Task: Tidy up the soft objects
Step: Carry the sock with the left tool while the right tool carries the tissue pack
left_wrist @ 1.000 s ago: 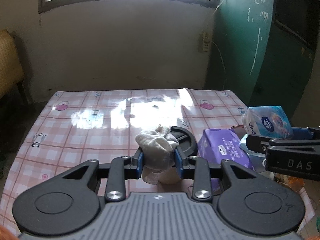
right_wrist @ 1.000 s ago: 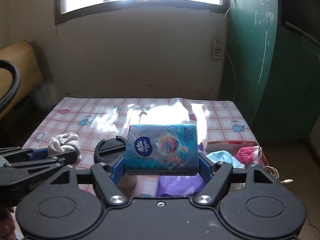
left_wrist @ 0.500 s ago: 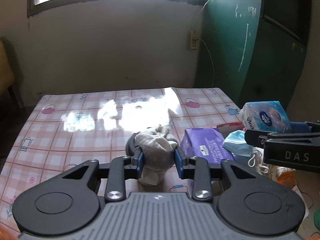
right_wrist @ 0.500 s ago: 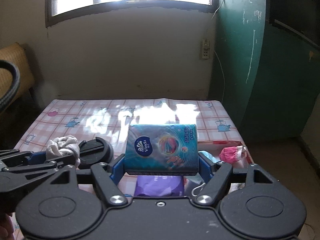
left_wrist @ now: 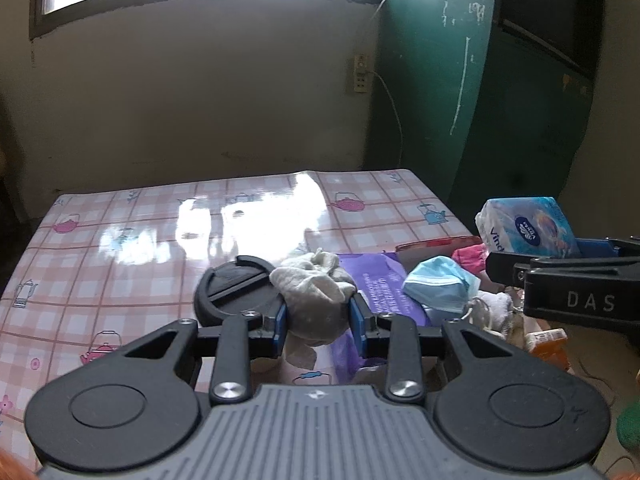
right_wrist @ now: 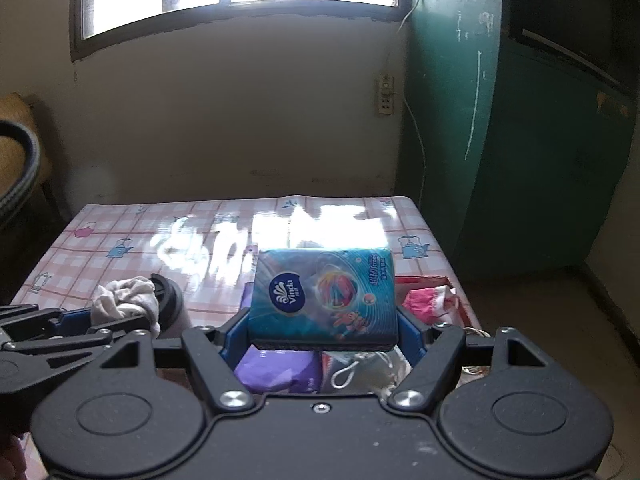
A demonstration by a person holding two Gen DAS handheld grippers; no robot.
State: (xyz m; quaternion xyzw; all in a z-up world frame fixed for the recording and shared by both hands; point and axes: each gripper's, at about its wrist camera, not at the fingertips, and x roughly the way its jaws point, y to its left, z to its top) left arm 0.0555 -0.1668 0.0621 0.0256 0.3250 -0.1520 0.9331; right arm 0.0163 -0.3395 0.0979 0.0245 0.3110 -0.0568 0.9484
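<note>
Carried above the checked tablecloth [left_wrist: 120,248] in two grippers: left gripper [left_wrist: 318,322] clenched on a crumpled grey sock [left_wrist: 316,300], right gripper [right_wrist: 322,330] spread wide yet clamped on a blue tissue pack [right_wrist: 322,294].

Seen through the left camera: sock dead centre, toe end drooping toward 6 o'clock, long axis roughly upright, black round lid [left_wrist: 236,292] at 9 o'clock of it, purple packet [left_wrist: 380,284] and blue face mask [left_wrist: 440,286] at 3 o'clock, red box [left_wrist: 432,248] of pink cloth further on at about 2 o'clock.

Seen through the right camera: tissue pack held flat-faced, long axis running 9 to 3 o'clock, printed front tilted up toward the lens.

Likely trouble: sock pinched only through its middle, so liable to slip or snag on the lid when lowered; pack squeezed at its soft ends, so prone to buckle and pop free; grippers close together, so a bump probable.
</note>
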